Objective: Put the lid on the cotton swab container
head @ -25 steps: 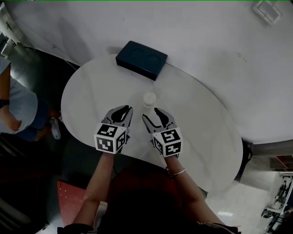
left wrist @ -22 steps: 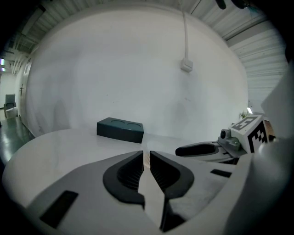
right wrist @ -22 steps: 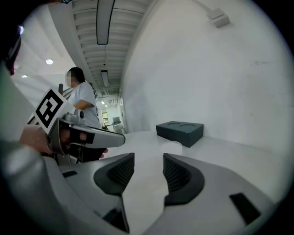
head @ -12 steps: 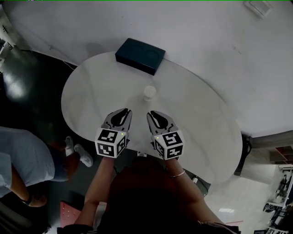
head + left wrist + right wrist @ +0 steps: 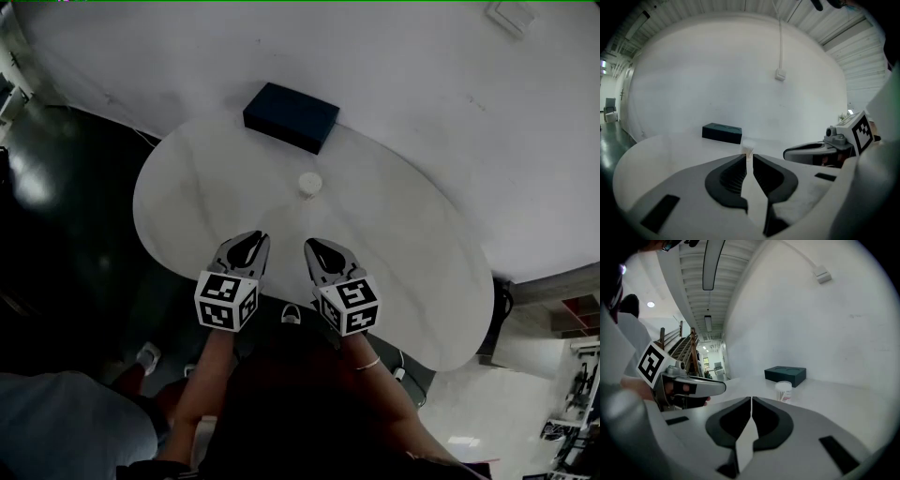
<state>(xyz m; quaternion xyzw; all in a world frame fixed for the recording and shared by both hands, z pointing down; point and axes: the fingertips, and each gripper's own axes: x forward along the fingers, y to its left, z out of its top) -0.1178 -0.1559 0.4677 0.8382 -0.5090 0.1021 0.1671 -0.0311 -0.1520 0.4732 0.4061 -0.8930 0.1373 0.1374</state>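
Note:
The cotton swab container is a small clear tub with a white lid on top, standing mid-table beyond both grippers. In the right gripper view the container stands ahead and right of the jaws. The left gripper view shows it just past the jaw tips. My left gripper hovers over the near table edge, jaws drawn together to a thin slit, nothing in them. My right gripper is beside it. Its jaws have just been closing and now meet with nothing between them.
A dark blue box with two round recesses lies at the far edge of the white oval table, against the wall. A person in light clothes stands on the dark floor at the lower left.
Both grippers have drawn back toward me, away from the container. The right jaws went from wide open to shut. The bystander moved from the left edge to the lower left.

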